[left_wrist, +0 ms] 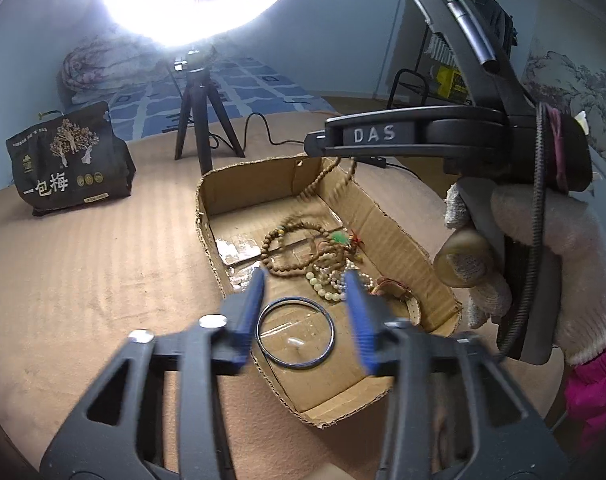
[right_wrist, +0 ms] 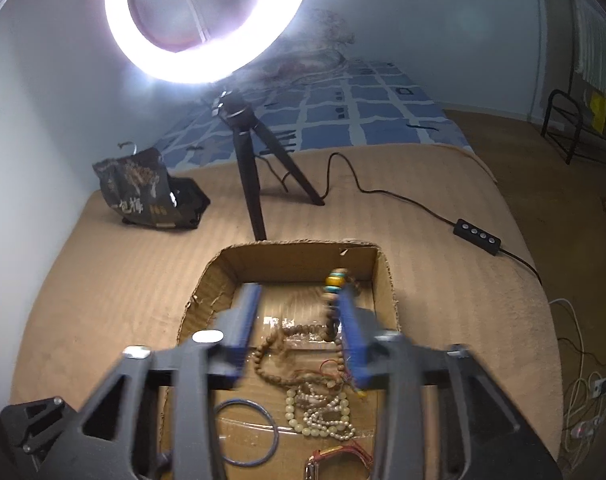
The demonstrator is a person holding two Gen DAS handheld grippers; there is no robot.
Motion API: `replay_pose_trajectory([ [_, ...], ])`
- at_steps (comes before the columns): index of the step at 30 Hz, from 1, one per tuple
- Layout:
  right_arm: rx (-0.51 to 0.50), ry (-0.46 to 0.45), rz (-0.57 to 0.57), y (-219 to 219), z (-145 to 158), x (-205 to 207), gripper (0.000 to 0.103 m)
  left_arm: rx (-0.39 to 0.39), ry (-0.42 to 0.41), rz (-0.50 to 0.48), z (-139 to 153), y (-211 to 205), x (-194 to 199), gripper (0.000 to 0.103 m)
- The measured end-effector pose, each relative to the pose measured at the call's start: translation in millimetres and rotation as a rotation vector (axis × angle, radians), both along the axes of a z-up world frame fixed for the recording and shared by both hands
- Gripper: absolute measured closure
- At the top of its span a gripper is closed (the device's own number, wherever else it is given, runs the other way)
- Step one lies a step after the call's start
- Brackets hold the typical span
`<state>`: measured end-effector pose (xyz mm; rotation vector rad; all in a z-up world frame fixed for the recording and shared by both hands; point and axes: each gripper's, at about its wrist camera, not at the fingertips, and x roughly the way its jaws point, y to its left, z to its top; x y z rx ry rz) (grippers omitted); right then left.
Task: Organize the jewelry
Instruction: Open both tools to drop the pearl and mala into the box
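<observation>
Cardboard box (left_wrist: 387,216): one blue bangle (left_wrist: 295,334) at 6 o'clock, long axis toward 12; left hand-held gripper (left_wrist: 305,292) and right hand-held gripper (right_wrist: 299,312) both apart, empty

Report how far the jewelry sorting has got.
Done: wooden beads, pale beads, blue bangle and a watch lie in the cardboard box. In hand: a wooden bead strand hangs against the open right hand-held gripper; the left hand-held gripper is empty. Left: untangling the pile.
</observation>
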<state>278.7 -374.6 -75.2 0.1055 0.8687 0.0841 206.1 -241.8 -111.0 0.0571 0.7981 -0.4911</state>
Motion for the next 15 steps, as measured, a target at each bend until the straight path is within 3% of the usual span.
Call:
replay_pose_trajectory([
  [7,-0.041,-0.03,-0.022,-1.8,7.6,-5.2,0.028,0.006,0.002,0.016,0.2,2.1,0.6,0.042],
  [15,-0.067,-0.026,-0.025,-1.0,9.9,-6.8,0.027,0.013,-0.007,0.017,2.9,2.9,-1.9,0.042],
])
